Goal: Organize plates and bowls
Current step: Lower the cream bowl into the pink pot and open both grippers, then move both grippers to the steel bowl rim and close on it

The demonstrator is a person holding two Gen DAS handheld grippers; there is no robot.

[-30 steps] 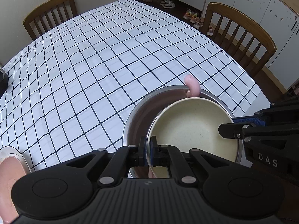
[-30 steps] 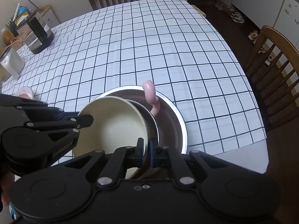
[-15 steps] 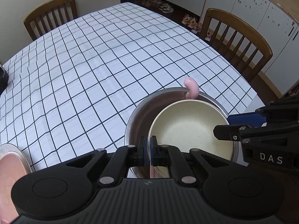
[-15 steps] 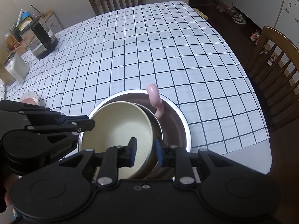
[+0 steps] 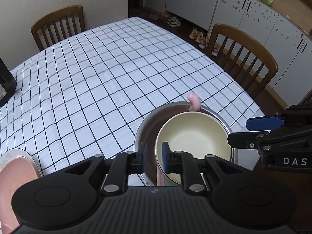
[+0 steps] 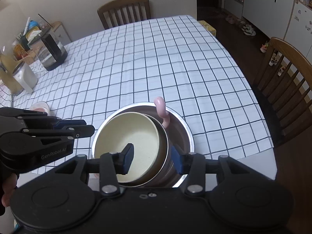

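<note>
Near the tabletop point(image 5: 109, 89) edge closest to you, the cream bowl point(image 5: 193, 136) already sits nested in the steel bowl point(image 6: 181, 128), beside a pink hooked piece point(image 6: 162, 109). Your left gripper point(image 5: 153, 157) and right gripper point(image 6: 154, 156) are both opening, fingers straddling the rims without pressing. Left to gather: the pink plate point(image 5: 13, 167) at far left.

Left hand-held gripper point(image 5: 153, 159): a second ago clamped on the near rim of the cream bowl point(image 5: 195, 134), now opening, rim loose in the gap. Right hand-held gripper point(image 6: 153, 159): likewise let go, opening wider. Both sit higher. Bowl settles level inside the steel bowl point(image 6: 183, 128).
</note>
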